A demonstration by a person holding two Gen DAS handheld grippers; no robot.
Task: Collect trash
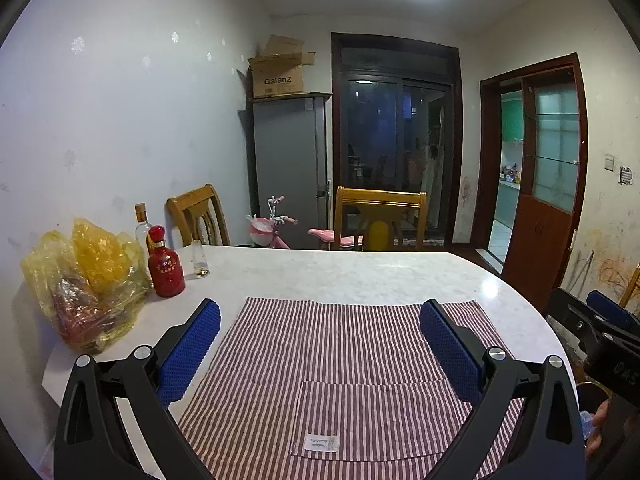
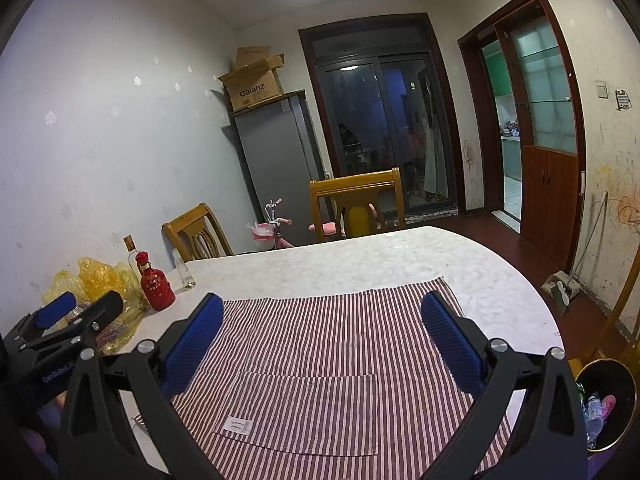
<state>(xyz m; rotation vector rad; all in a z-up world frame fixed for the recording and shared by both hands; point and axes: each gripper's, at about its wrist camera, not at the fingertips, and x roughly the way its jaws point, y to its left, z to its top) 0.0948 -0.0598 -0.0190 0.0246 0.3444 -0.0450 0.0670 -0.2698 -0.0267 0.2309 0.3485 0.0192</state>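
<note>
A crumpled yellow plastic bag (image 1: 84, 280) with reddish wrappers inside lies at the table's far left, also seen in the right wrist view (image 2: 100, 276). A black trash bin (image 2: 624, 396) stands on the floor off the table's right edge, holding a plastic bottle (image 2: 592, 416) and a pink item. My left gripper (image 1: 320, 312) hovers open over a striped cloth (image 1: 340, 360), nothing between its blue pads. My right gripper (image 2: 322, 304) is open and empty over the same cloth (image 2: 320, 360). Each gripper shows at the edge of the other's view, left gripper (image 2: 97, 299) and right gripper (image 1: 576, 294).
A red bottle (image 1: 165, 266), a clear bottle (image 1: 142, 224) and a small glass (image 1: 199, 258) stand beside the bag. Two wooden chairs (image 1: 380, 216) sit at the white table's (image 1: 360, 272) far side. A fridge (image 1: 288, 160), a pink tricycle and doorways lie beyond.
</note>
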